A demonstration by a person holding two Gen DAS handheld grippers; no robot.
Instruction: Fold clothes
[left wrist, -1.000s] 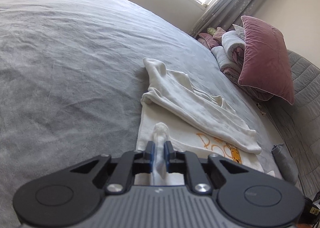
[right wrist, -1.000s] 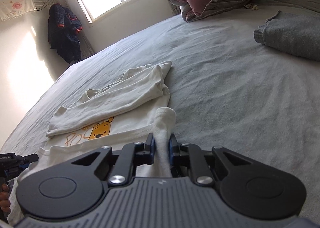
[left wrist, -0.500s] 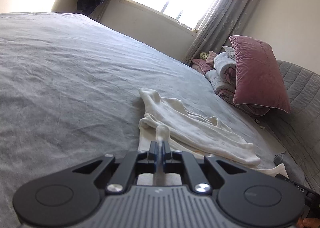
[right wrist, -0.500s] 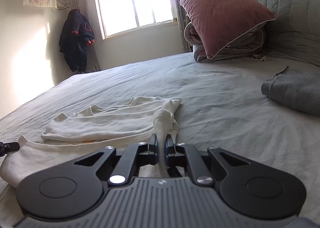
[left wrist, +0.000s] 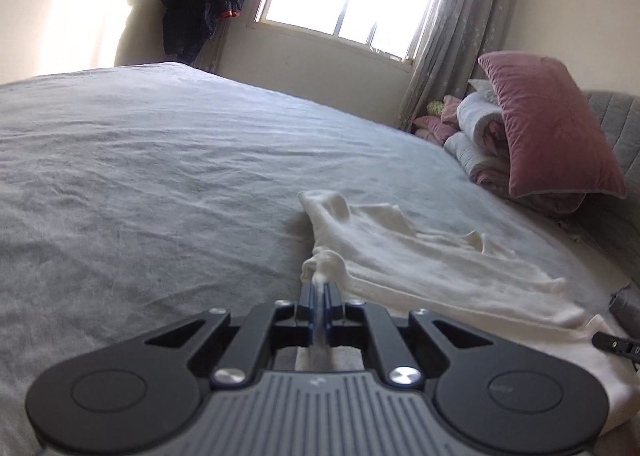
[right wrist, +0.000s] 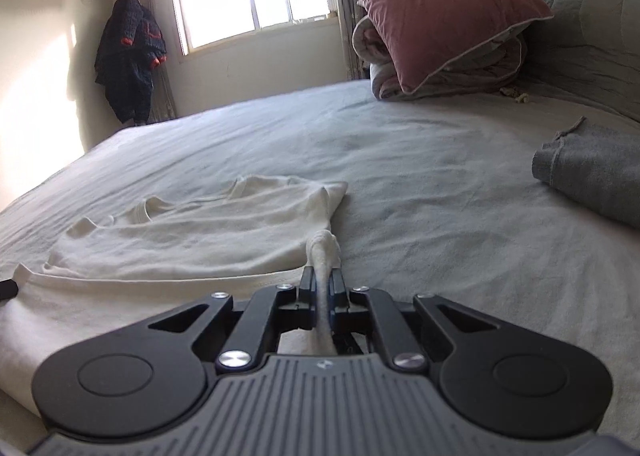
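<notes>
Left gripper [left wrist: 319, 290] pinched tight on the cream shirt [left wrist: 420, 256], right gripper [right wrist: 322, 282] clamped on it too, grey bed [left wrist: 140, 196] beneath, pink pillow [right wrist: 436, 4] at one o'clock.

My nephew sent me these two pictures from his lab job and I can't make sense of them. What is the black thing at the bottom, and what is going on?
There is no robot here: a person holds a two-finger gripping tool in each hand, and each tool carries a wide-angle camera looking forward along its fingers. The black shape at the bottom is the tool's own body. One picture comes from the left tool, the other from the right tool. Both look across a bed with a grey sheet. On it lies a cream shirt, partly folded. Each tool is pinched shut on a bunched bit of the shirt's near edge. A pink pillow and a folded grey garment also sit on the bed.
</notes>
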